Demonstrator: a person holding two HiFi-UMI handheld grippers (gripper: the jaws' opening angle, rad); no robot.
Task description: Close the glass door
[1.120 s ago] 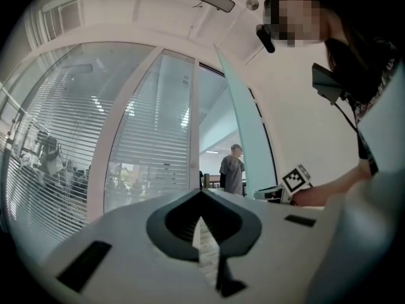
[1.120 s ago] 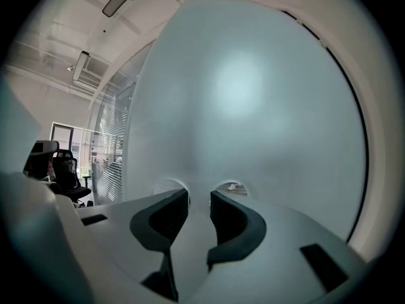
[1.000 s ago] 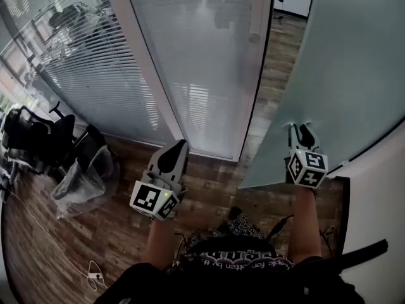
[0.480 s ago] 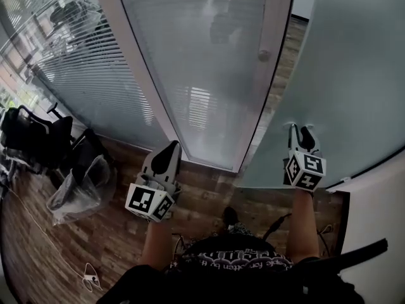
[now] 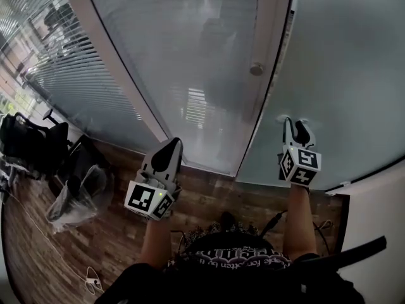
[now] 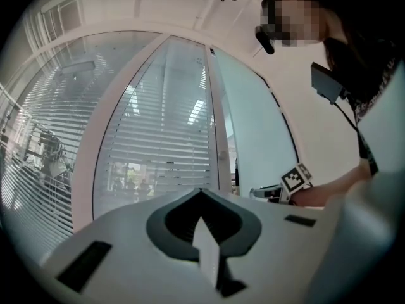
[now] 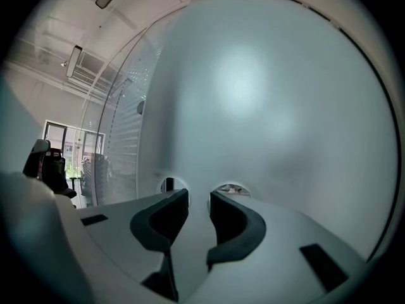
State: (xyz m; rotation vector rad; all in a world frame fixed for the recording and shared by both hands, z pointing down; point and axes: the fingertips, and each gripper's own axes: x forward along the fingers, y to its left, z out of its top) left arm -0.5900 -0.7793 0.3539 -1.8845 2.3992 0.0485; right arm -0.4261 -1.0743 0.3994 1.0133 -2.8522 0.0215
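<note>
— Both grippers have gone forward with the glass door since a second ago. The wide gap at its free edge, which then showed floor beyond, has narrowed to a thin dark line.

— What sits nearest?

— The person's forearms, reaching out from a dark patterned top. The left gripper is over the wooden floor. Its jaws are together at a point with nothing between them, as the left gripper view shows plainly.

— And the other one?

— The right gripper has its jaws apart, with a narrow gap and nothing in it. Both tips rest against the frosted face of the door. In the right gripper view two small clear spots show in the frosting just at the tips.

— Where does the door stand?

— It fills the upper right of the head view, its lower edge just above the floor. Its free edge is close beside a white frame post that carries a round knob. Whether door and post touch, I cannot tell. Left of the post is a fixed glass panel.

— Further off?

— At the left there is a crumpled clear plastic bag, then dark office chairs, and slatted blinds behind more glass.
</note>
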